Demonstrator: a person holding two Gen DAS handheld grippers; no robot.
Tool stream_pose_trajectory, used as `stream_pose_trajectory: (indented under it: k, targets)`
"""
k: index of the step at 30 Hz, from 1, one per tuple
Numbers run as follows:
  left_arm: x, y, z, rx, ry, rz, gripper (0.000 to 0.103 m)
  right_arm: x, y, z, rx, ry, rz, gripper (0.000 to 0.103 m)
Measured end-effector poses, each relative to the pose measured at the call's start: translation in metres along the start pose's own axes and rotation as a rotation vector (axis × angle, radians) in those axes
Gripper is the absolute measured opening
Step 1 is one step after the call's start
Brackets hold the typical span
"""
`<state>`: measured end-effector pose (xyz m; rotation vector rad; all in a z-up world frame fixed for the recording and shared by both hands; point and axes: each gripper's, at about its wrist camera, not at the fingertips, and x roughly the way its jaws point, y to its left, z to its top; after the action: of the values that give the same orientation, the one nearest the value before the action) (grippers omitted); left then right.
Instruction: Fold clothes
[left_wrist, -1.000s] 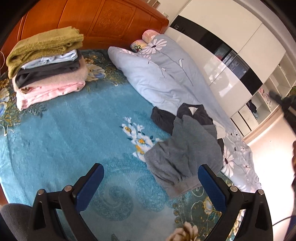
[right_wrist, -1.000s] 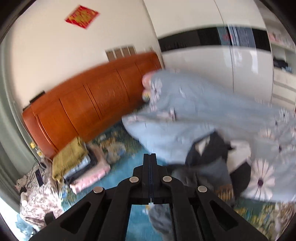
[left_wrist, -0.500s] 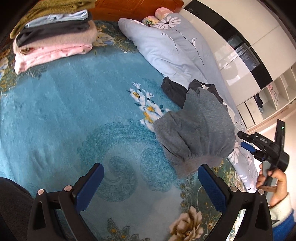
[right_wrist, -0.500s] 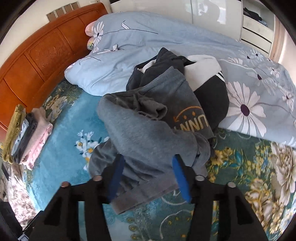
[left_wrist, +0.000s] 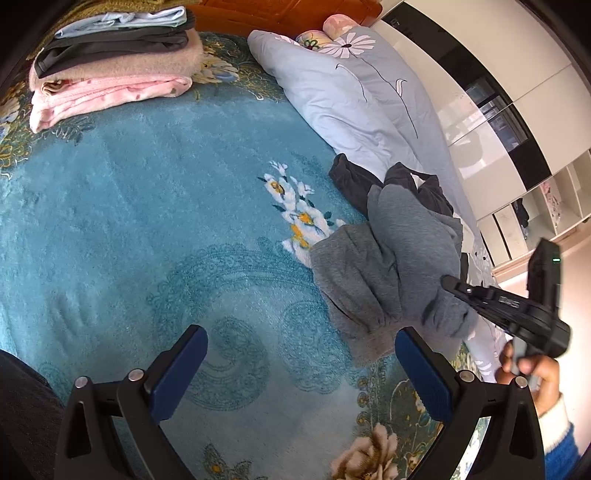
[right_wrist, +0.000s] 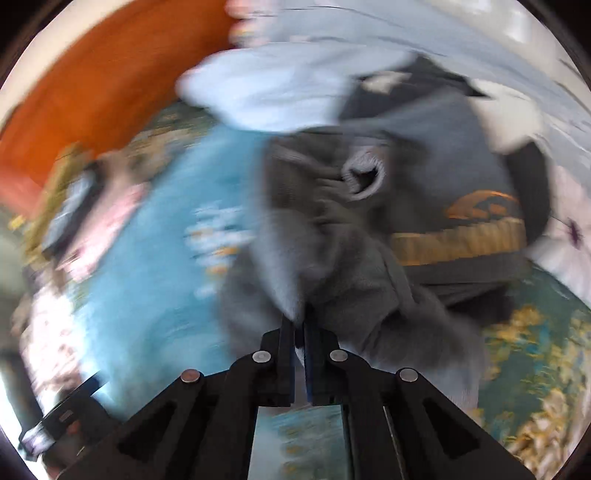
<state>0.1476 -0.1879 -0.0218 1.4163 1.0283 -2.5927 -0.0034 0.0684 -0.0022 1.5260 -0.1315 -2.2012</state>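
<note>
A crumpled grey sweatshirt (left_wrist: 388, 266) lies on the teal floral blanket (left_wrist: 147, 221), partly over a dark garment (left_wrist: 351, 177). My right gripper (left_wrist: 447, 282) comes in from the right, held by a hand (left_wrist: 535, 369). In the blurred right wrist view, the right gripper (right_wrist: 300, 332) has its jaws closing tight on a fold of the grey sweatshirt (right_wrist: 369, 288). An orange print (right_wrist: 461, 240) shows on the fabric. My left gripper (left_wrist: 301, 373) stands open above bare blanket, just left of the sweatshirt's hem, with nothing between its fingers.
A stack of folded clothes (left_wrist: 110, 74) sits at the far left by the wooden headboard (left_wrist: 280, 14). A pale blue flowered duvet (left_wrist: 362, 96) runs along the right side of the bed. White wardrobes (left_wrist: 498, 74) stand beyond it.
The right gripper dropped towards the bed, opened, then shut on the grey sweatshirt. The left gripper sank closer to the blanket and stayed open.
</note>
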Motion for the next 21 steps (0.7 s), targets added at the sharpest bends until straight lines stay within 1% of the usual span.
stream_pose_trajectory:
  k: [2, 6, 10, 12, 14, 16, 17, 18, 21]
  targets:
    - [-0.008, 0.001, 0.003, -0.004, -0.018, -0.005, 0.103, -0.016, 0.028, -0.002, -0.046, -0.03, 0.132, 0.001]
    - [-0.028, 0.004, 0.008, -0.009, -0.073, -0.034, 0.103, -0.045, 0.072, 0.007, -0.11, -0.086, 0.281, 0.001]
    - [-0.037, 0.008, 0.012, -0.001, -0.103, -0.007, 0.103, -0.06, 0.104, 0.018, -0.153, -0.121, 0.417, 0.001]
    - [-0.035, 0.015, 0.012, -0.029, -0.082, 0.002, 0.103, -0.05, 0.112, 0.023, -0.165, -0.115, 0.403, 0.001]
    - [-0.027, 0.024, 0.011, -0.065, -0.037, 0.002, 0.103, -0.02, 0.112, 0.029, -0.146, -0.062, 0.338, 0.001]
    - [-0.02, 0.031, 0.008, -0.097, 0.0, -0.005, 0.103, 0.009, 0.103, 0.027, -0.092, 0.003, 0.267, 0.001]
    - [-0.015, 0.033, 0.007, -0.117, 0.019, -0.012, 0.103, 0.021, 0.094, 0.026, -0.056, 0.026, 0.249, 0.004]
    - [-0.011, 0.036, 0.005, -0.139, 0.039, -0.019, 0.103, 0.032, 0.085, 0.025, -0.019, 0.046, 0.239, 0.005]
    - [0.003, 0.043, 0.001, -0.204, 0.1, -0.043, 0.103, 0.038, 0.052, 0.02, 0.099, 0.055, 0.287, 0.005]
